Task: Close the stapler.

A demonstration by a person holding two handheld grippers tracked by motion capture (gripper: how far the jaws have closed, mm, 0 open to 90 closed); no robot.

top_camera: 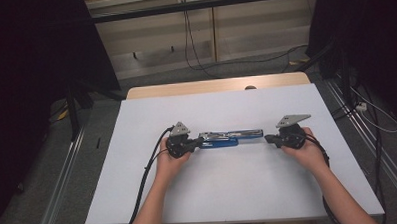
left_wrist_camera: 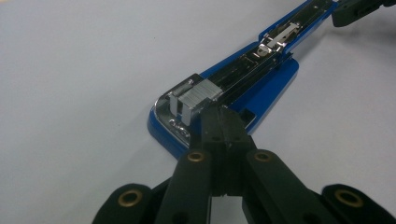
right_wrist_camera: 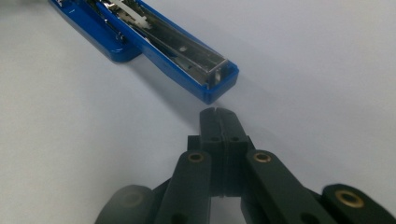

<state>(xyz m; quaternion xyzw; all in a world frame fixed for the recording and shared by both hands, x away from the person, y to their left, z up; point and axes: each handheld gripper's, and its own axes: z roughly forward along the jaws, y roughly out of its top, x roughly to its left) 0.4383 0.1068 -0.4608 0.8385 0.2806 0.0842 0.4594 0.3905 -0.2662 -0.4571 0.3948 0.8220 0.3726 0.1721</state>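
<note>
Lying opened out flat near the middle of the white table point(top_camera: 139, 194), the blue stapler point(top_camera: 227, 138) has its base at the left and its lid swung out to the right, the metal staple channel facing up. A block of staples point(left_wrist_camera: 198, 95) sits at the stapler's left end, at the front of the channel. The left gripper point(left_wrist_camera: 223, 122) is clenched, its tips touching that left end just beside the staples; whether anything is pinched between them I cannot tell. The right gripper point(right_wrist_camera: 218, 116) is clenched on nothing, its tips just short of the stapler's right end, apart from it. No earlier move can be told here.

The step in hand looks like loading or seating staples: the left gripper steadies or nudges the strip while the right waits. Next, the strip likely has to be pushed fully into the channel, then the right gripper must catch the lid's free end and fold it back over the base while the left pins the base down.
</note>
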